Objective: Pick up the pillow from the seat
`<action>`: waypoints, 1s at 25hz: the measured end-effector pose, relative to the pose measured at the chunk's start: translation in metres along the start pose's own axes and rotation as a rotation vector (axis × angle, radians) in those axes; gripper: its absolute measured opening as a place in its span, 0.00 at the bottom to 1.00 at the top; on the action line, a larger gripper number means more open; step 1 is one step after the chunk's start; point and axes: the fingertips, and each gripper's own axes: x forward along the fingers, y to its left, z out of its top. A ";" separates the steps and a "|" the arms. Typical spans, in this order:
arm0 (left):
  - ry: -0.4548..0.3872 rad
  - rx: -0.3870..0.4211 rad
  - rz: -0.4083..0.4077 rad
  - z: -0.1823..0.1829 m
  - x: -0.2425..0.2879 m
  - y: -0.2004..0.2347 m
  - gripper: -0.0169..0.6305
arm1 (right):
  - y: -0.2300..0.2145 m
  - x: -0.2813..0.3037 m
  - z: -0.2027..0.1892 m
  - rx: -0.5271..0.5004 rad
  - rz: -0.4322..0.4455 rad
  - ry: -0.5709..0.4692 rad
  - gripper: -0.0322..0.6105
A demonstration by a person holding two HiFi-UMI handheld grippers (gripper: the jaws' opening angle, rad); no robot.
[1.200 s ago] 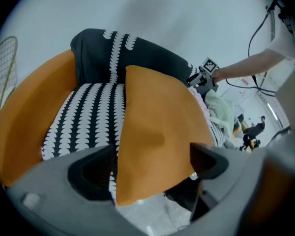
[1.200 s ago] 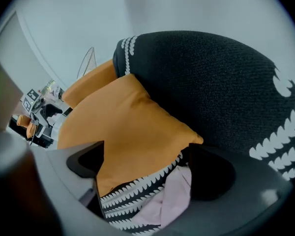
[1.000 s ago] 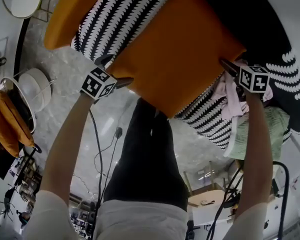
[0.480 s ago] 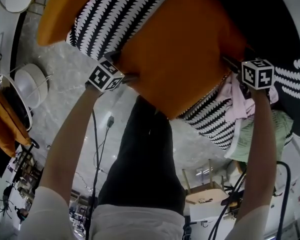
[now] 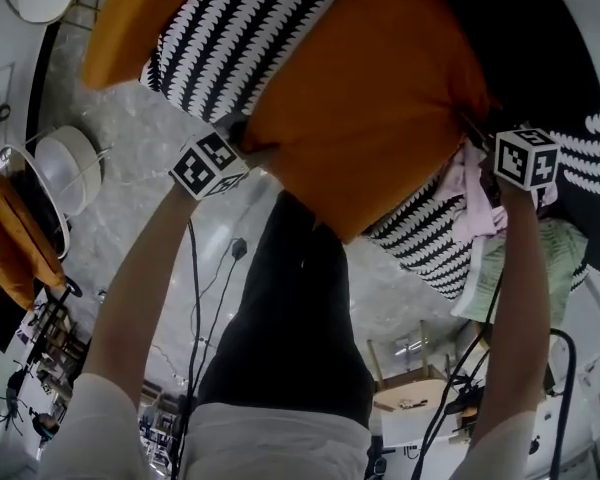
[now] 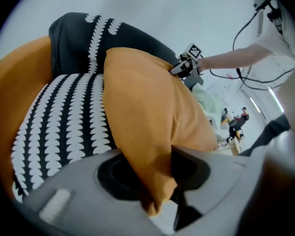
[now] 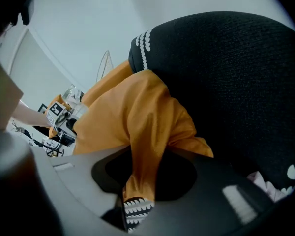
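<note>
An orange pillow (image 5: 370, 98) lies on the black-and-white patterned seat (image 5: 240, 28) of an orange-sided chair. My left gripper (image 5: 252, 146) is at the pillow's near left edge. Its jaws are closing, with the pillow's seam (image 6: 147, 112) pinched between them. My right gripper (image 5: 477, 128) is at the pillow's right corner, jaws also closing, and the orange fabric (image 7: 137, 117) is bunched in the gap. In the left gripper view the right gripper (image 6: 187, 65) shows at the pillow's far end. In the right gripper view the left gripper (image 7: 59, 113) shows beyond the pillow.
The chair's dark backrest (image 7: 236, 82) rises behind the pillow. Pink cloth (image 5: 470, 193) and green cloth (image 5: 525, 258) lie by the seat's right side. A white round stool (image 5: 68, 168) and a wire rack holding an orange cushion (image 5: 10, 233) stand on the left. Cables (image 5: 195, 288) trail across the marble floor.
Both grippers have closed from wide open onto the pillow's opposite ends. The fabric at the right corner has bunched up. The left gripper has shifted slightly inward along the edge.
</note>
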 end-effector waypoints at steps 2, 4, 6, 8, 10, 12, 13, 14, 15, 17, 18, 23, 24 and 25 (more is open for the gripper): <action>-0.006 0.020 0.003 0.009 -0.009 -0.013 0.26 | 0.005 -0.015 0.003 0.012 0.010 -0.013 0.20; -0.014 0.030 -0.003 0.014 -0.016 -0.024 0.25 | 0.011 -0.026 0.004 0.024 0.026 -0.024 0.19; -0.019 0.040 -0.015 0.017 -0.024 -0.036 0.24 | 0.017 -0.036 0.004 0.024 0.040 -0.034 0.19; -0.025 0.052 -0.020 0.022 -0.035 -0.049 0.24 | 0.025 -0.050 0.005 0.016 0.048 -0.042 0.18; -0.034 0.065 -0.017 0.030 -0.049 -0.064 0.23 | 0.034 -0.069 0.007 0.010 0.057 -0.056 0.19; -0.047 0.081 -0.012 0.037 -0.064 -0.079 0.23 | 0.044 -0.089 0.010 0.003 0.069 -0.073 0.19; -0.054 0.088 -0.010 0.041 -0.072 -0.085 0.24 | 0.051 -0.099 0.013 -0.003 0.076 -0.080 0.19; -0.060 0.093 -0.008 0.043 -0.081 -0.091 0.24 | 0.058 -0.107 0.016 -0.011 0.084 -0.087 0.19; -0.065 0.096 -0.004 0.045 -0.090 -0.095 0.24 | 0.067 -0.116 0.019 -0.021 0.092 -0.091 0.19; -0.072 0.100 0.011 0.049 -0.108 -0.105 0.24 | 0.083 -0.133 0.025 -0.046 0.103 -0.095 0.19; -0.076 0.103 0.020 0.053 -0.116 -0.111 0.24 | 0.090 -0.144 0.029 -0.059 0.101 -0.099 0.19; -0.102 0.129 0.078 0.086 -0.160 -0.158 0.24 | 0.119 -0.220 0.046 -0.102 0.071 -0.155 0.19; -0.110 0.136 0.094 0.094 -0.170 -0.171 0.24 | 0.126 -0.239 0.048 -0.107 0.066 -0.167 0.19; -0.120 0.143 0.114 0.102 -0.182 -0.183 0.24 | 0.134 -0.258 0.050 -0.112 0.062 -0.178 0.19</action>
